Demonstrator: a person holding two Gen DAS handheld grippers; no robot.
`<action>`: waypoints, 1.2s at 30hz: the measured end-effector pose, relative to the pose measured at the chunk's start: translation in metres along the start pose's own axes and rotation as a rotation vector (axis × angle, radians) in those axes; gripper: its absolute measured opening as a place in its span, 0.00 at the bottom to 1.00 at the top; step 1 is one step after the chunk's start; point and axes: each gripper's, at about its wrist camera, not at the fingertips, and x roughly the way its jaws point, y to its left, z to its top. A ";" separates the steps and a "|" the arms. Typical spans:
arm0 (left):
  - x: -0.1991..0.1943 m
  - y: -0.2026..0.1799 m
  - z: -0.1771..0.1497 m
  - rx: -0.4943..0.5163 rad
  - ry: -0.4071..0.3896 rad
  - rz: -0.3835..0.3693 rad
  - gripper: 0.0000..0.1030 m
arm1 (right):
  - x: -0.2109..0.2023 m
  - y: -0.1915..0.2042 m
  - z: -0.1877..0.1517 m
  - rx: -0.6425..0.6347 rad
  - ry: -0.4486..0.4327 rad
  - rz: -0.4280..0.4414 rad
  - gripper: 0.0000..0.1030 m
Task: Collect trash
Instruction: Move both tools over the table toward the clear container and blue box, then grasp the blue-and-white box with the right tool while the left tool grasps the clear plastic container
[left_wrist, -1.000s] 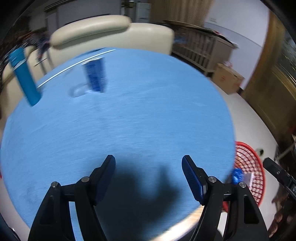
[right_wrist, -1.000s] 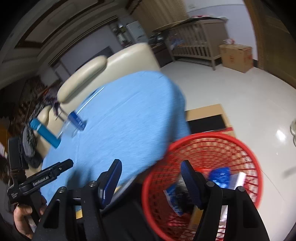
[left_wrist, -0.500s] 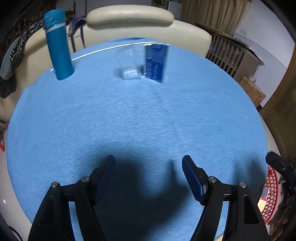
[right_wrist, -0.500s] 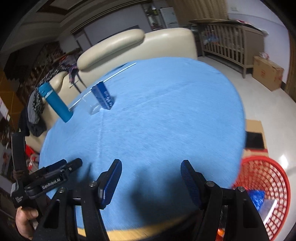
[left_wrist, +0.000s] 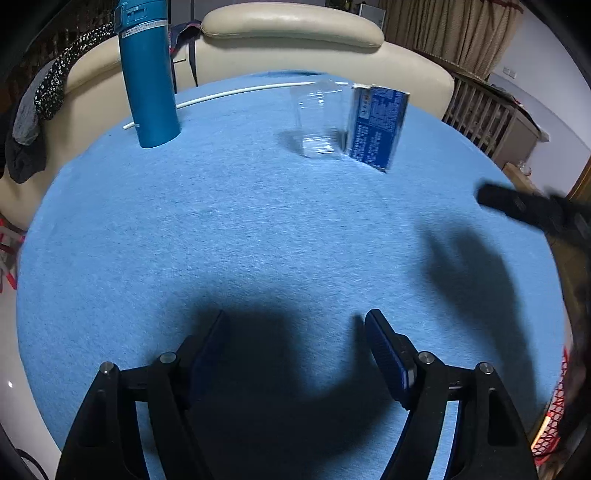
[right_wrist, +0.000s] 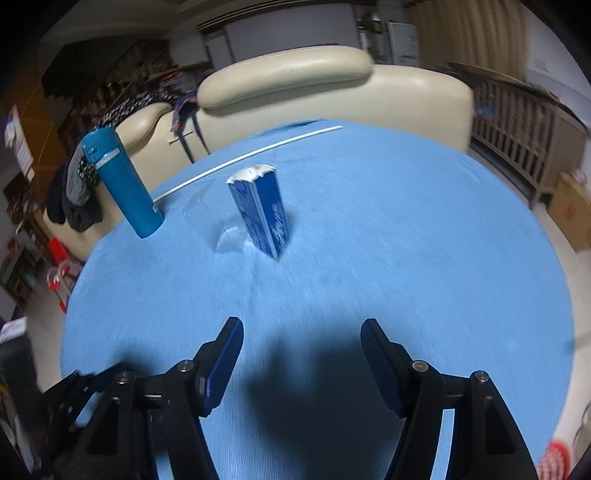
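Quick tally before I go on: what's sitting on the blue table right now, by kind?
Teal bottle: 1
Clear plastic cup: 1
Blue carton, top torn open: 1
White straw or thin rod: 1
Total: 4

My right gripper (left_wrist: 535, 210) shows only as a blurred black bar at the frame edge. The red basket (left_wrist: 557, 413) is mostly cut off. The print on the blue carton (left_wrist: 376, 129) is too small for me to read.
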 end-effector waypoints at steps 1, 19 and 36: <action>0.001 0.001 0.001 0.002 -0.002 0.003 0.76 | 0.011 0.004 0.009 -0.019 0.004 0.001 0.68; 0.010 0.000 0.001 0.076 -0.025 0.049 0.90 | 0.123 0.031 0.095 -0.126 -0.005 0.057 0.68; 0.029 -0.010 0.052 0.035 -0.023 0.025 0.90 | 0.075 -0.012 0.070 0.029 -0.036 0.123 0.31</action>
